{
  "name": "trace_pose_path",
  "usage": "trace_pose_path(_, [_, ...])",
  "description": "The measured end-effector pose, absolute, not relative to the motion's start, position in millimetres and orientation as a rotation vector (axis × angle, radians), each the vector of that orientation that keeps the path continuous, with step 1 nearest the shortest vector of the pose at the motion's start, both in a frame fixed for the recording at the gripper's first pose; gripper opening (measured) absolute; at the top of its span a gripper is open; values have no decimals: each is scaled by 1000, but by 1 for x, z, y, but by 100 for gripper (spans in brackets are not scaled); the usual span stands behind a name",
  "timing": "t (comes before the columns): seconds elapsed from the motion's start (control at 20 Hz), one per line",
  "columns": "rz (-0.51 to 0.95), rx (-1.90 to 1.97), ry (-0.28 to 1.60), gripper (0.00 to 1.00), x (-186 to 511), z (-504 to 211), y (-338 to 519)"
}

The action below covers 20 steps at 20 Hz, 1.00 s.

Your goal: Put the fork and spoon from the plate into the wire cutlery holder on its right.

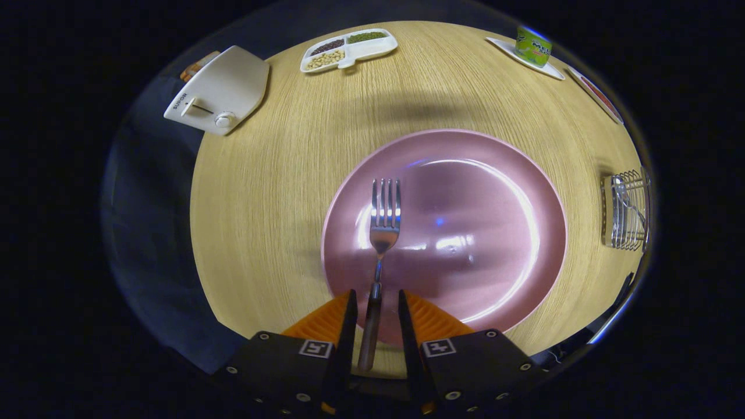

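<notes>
- The gripper (375,302) stood with its two fingers apart, one on each side of the handle of the shiny steel fork (382,224); a gap showed on both sides, so neither finger pressed on it.
- The fork lay on the left part of the round pink plate (500,192), tines pointing away from the fingers, handle running back between them over the near rim.
- No spoon lay on the plate; a shiny handle-like shape stood inside the wire cutlery holder (625,212) to the plate's right, too small to identify, so the spoon was probably already delivered.
- By that reading, about half remained: clamping the fork, lifting it, carrying it right across the pale wooden table (262,192), and dropping it in the holder.
</notes>
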State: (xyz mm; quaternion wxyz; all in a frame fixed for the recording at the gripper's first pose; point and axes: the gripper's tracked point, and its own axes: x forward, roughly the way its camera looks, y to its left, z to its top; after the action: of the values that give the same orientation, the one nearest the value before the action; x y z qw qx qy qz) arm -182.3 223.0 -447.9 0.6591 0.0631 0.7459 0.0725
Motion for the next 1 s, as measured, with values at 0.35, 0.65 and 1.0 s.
trace_pose_path(0.35, [176, 150, 1645, 6, -173, -442, 212])
trace_pose_path(0.65, [184, 129, 1582, 6, -160, -411, 170])
trace_pose_path(1.0, [144, 171, 1536, 6, -155, -360, 83])
